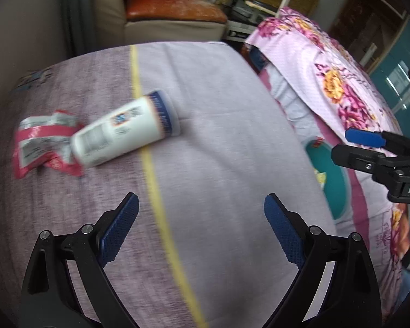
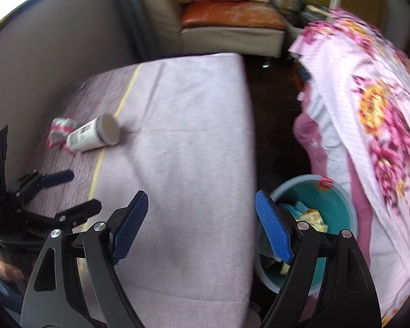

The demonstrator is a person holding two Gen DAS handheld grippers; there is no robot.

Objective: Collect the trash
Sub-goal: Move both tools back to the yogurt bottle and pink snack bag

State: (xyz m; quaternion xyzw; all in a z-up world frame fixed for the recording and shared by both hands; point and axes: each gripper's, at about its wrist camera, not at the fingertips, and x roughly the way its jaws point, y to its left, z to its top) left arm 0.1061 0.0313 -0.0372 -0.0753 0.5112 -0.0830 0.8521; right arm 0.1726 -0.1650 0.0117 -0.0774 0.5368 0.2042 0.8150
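Both wrist cameras look steeply down from near above the lilac mattress (image 1: pixel 218 136); the right one sits nearer its edge. Both share its yellow stripe (image 2: pixel 104 161).

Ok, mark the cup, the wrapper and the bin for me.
cup (image 1: pixel 123 131), left wrist view, on its white side wall.
wrapper (image 1: pixel 41 139), left wrist view, on the crumpled red and silver middle.
bin (image 2: pixel 333 199), right wrist view, on its bare teal inner wall.
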